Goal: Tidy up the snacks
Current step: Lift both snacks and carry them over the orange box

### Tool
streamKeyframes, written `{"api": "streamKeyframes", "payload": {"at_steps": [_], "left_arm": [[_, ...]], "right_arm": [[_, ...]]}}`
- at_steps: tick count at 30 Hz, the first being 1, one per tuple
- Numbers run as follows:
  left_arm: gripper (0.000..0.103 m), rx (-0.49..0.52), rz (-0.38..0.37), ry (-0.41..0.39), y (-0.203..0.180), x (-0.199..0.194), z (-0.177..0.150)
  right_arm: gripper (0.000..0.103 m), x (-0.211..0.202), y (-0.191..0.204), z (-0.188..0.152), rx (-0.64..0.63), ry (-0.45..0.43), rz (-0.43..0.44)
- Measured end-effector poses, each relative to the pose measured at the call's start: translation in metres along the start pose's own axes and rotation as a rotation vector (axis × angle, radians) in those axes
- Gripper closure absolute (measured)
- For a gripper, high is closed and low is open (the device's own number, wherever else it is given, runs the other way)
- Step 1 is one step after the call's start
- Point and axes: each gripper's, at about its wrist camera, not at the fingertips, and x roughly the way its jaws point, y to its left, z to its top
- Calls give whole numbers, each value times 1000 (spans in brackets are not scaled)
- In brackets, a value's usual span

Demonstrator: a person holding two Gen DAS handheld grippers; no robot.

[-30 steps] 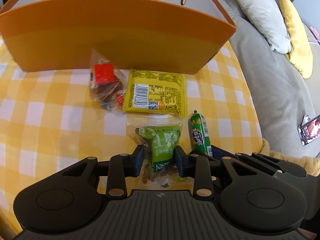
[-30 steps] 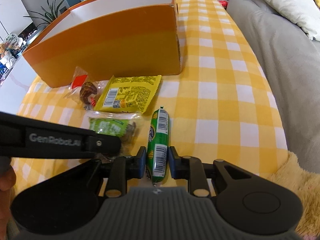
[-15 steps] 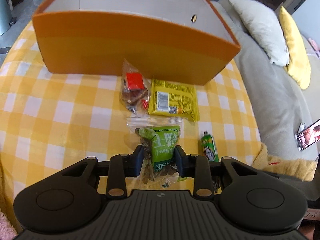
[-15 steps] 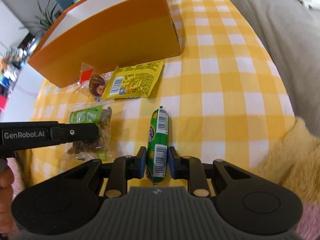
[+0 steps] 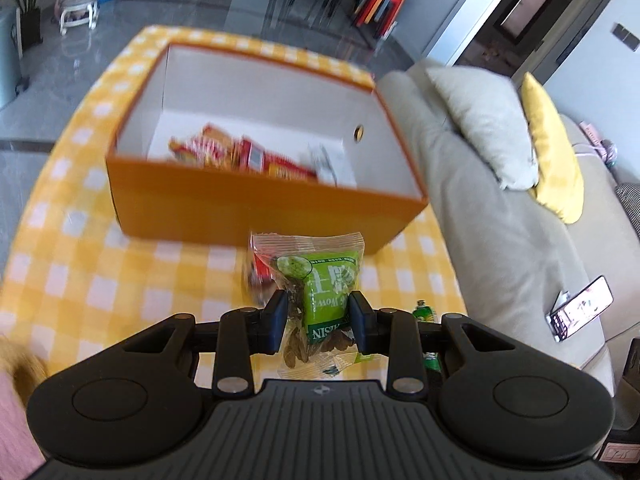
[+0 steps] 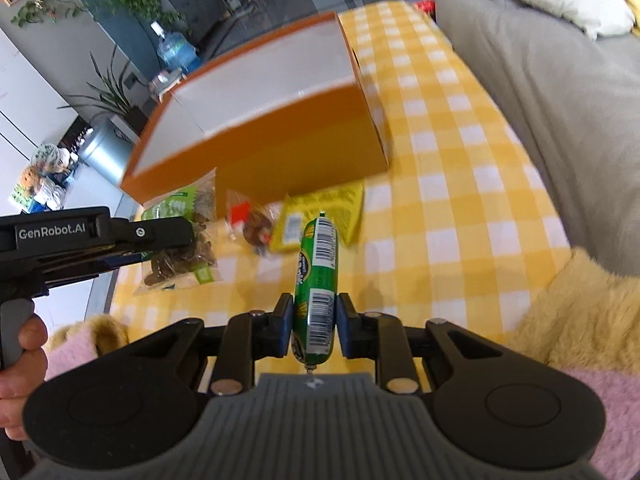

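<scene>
Now both loads are mid-carry: left gripper (image 5: 318, 322) clamps the raisin bag (image 5: 320, 304), right gripper (image 6: 314, 326) clamps the sausage (image 6: 316, 280). Next, release over the box (image 5: 260, 200) at twelve o'clock.

A grey sofa (image 5: 480, 216) carries a pale cushion (image 5: 484, 128) and a yellow cushion (image 5: 556, 160).

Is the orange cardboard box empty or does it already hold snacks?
Not empty: the orange cardboard box is open-topped, with blurred red and orange snack packets lying on its white floor.
</scene>
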Motion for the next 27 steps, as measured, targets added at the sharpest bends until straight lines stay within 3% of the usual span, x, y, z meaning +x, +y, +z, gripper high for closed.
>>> {"api": "streamKeyframes", "payload": {"at_steps": [12,27], "left_arm": [[66,68,33,-111,3,-31,51],[67,192,121,-135,3,-15,110]], "right_arm": [[83,-30,40,54,-110,-126,27],[83,0,83,129,-264,-173,20]]}}
